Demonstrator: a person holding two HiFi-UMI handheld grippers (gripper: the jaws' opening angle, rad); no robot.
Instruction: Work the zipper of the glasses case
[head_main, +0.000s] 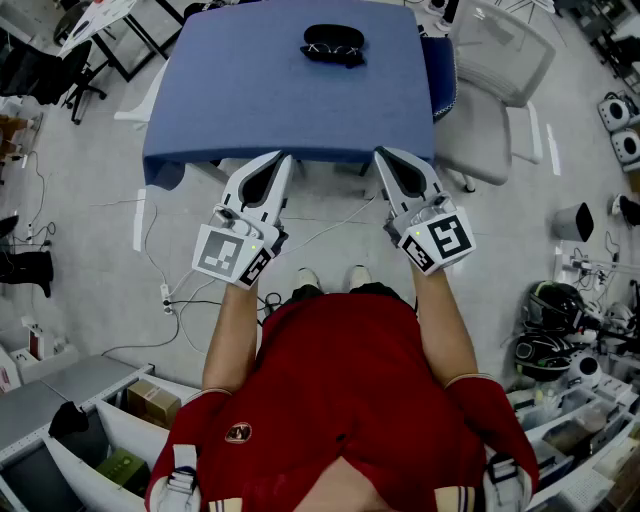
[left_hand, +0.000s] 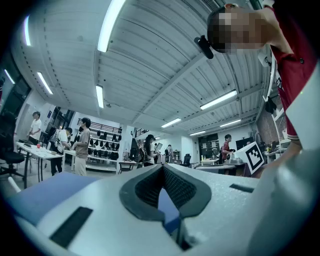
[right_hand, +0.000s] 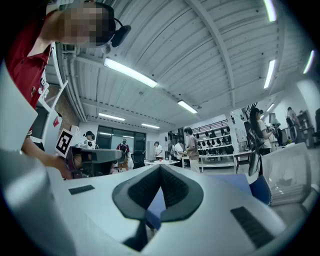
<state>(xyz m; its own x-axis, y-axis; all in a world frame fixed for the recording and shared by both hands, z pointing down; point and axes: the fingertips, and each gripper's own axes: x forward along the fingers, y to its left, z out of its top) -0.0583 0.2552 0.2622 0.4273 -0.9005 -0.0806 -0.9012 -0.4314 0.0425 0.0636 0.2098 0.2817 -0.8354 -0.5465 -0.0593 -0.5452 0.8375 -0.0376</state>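
**Both grippers closed and empty, glasses case far across the worktop**

The black glasses case (head_main: 333, 45) lies near the far edge of the blue worktop (head_main: 250, 105), well apart from both grippers. Two risks seem likely. A closed tip could nudge the light case toward that far edge. The case could also slide when the zipper is tugged with nothing steadying it. The left gripper (head_main: 283, 158) and right gripper (head_main: 383, 155) hover at the near edge, jaws pressed together, pinching nothing.

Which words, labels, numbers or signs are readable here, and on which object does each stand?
No readable words or numbers anywhere.
Cubes of the left gripper and right gripper: square black-and-white markers, patterns only.
On the red shirt, an emblem: too small to read.
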